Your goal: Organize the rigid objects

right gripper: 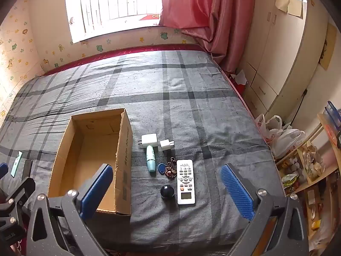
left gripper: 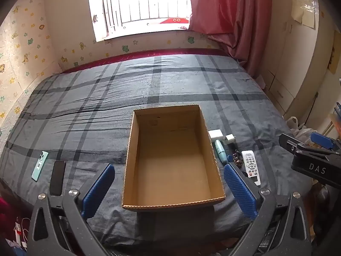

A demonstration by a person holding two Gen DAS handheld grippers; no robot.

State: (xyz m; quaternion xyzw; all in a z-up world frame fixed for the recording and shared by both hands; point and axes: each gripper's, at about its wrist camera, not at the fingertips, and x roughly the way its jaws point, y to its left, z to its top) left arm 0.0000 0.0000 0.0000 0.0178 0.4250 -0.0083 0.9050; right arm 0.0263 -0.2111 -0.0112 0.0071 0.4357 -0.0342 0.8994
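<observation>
Grey plaid bedcover spans the bed and carries every item, listed here from left to right. A mint-green phone lies face down beside a black phone, both well apart from the box. The open cardboard box stands at mid-bed with nothing inside it. Just right of its wall lie a large white charger and a small white charger, side by side. Nearer the camera come a pale blue tube, a blue key fob touching a beaded keychain, a dark round object and a white remote control, the last lying lengthwise. The left gripper hangs above the box's near end, jaws spread to full width with nothing between the blue pads. The right gripper hangs above the small items, jaws likewise spread wide and clasping nothing. Pink curtain hangs by the window at upper right.
</observation>
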